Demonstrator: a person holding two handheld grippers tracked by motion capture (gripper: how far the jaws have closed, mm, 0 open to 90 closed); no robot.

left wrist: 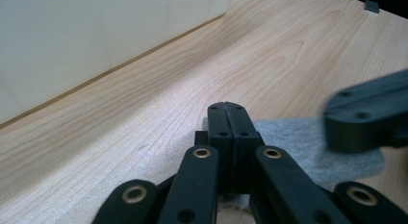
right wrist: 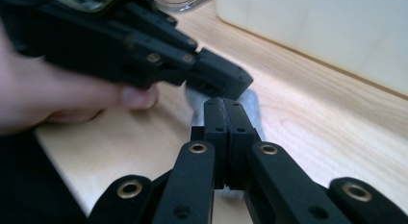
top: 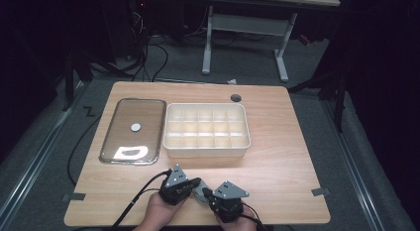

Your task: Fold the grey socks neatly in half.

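Observation:
A small grey felt pad point(top: 199, 196) lies flat on the wooden table point(top: 277, 156) near its front edge. In the high view my left gripper point(top: 196, 182) and right gripper point(top: 205, 193) meet over it, tips almost touching. In the left gripper view, the left gripper point(left wrist: 226, 108) has its jaws pressed together at the edge of the grey pad point(left wrist: 298, 142). The right gripper's jaws point(right wrist: 223, 105) are also shut, resting on the grey pad point(right wrist: 251, 106), just under the left gripper's tip point(right wrist: 219, 80). I see nothing pinched between either pair.
A white box with several compartments point(top: 206, 129) stands mid-table, and its wall point(left wrist: 96, 41) is close ahead of the grippers. A clear rectangular lid point(top: 132, 131) with a round white disc lies to its left. A cable hole point(top: 236, 97) sits at the back.

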